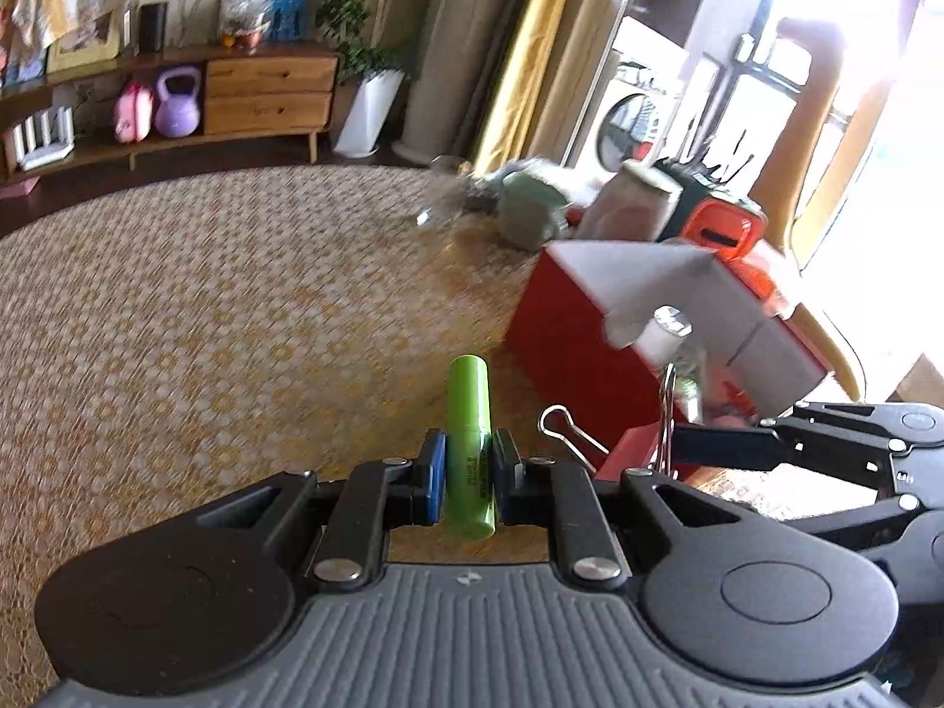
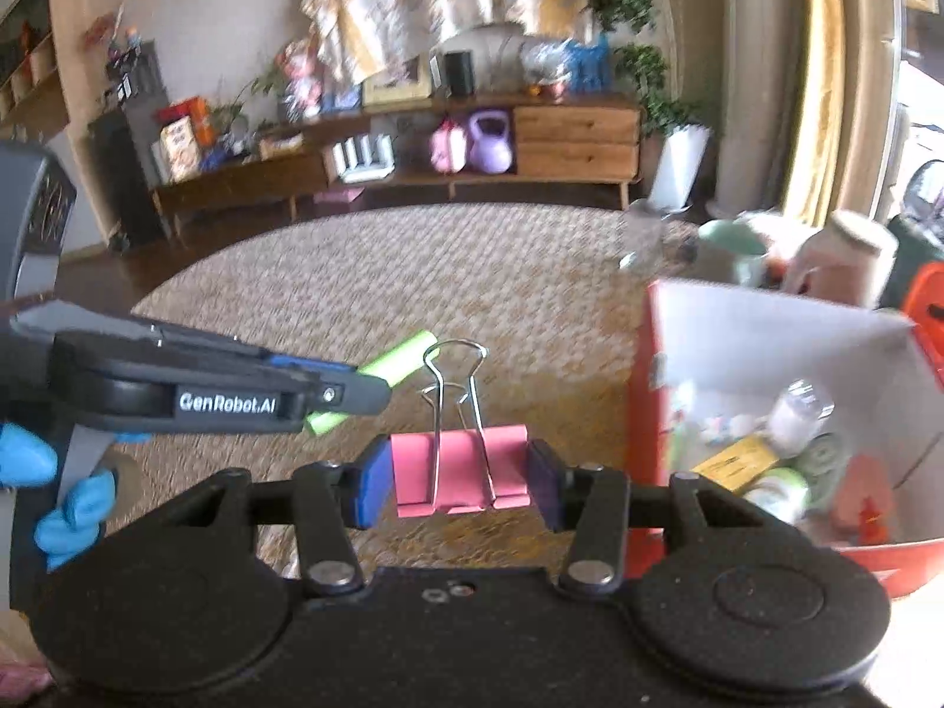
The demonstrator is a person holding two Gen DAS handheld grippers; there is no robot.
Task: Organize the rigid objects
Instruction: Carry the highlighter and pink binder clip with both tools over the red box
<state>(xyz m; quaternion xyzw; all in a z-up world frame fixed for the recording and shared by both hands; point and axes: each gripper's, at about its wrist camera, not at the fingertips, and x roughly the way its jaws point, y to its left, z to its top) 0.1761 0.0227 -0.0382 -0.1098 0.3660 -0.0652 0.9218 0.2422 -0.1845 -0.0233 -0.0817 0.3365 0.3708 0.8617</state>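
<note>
From the left wrist camera, the left gripper (image 1: 467, 481) has its blue-padded fingers (image 1: 435, 475) pressed against both sides of a bright green cylindrical battery (image 1: 469, 445), which stands nearly upright between them, its top poking above the fingers and its base below; beneath lies the round counter (image 1: 206, 307) covered in a yellow-and-white patterned woven cloth; to the right sits an open red cardboard box with white inner flaps (image 1: 566, 324), and behind it a blurred cluster with a pale green mug (image 1: 531, 206); the right gripper (image 1: 672, 442) reaches in from the right edge, the silver wire handles of a binder clip (image 1: 569, 430) showing at its tip, close beside the red box.

From the right wrist camera, the right gripper (image 2: 460, 481) has its fingers (image 2: 374, 487) closed on the two ends of the pink metal binder clip (image 2: 460, 469), wire handles pointing up and away; the left gripper (image 2: 354, 392) comes in from the left, held by a blue-gloved hand (image 2: 65, 495), the green battery (image 2: 401, 360) slanting through its tip just beside the clip's handles; the red box (image 2: 643, 413) stands open at right, with small jars and packets inside, too blurred to identify.
</note>
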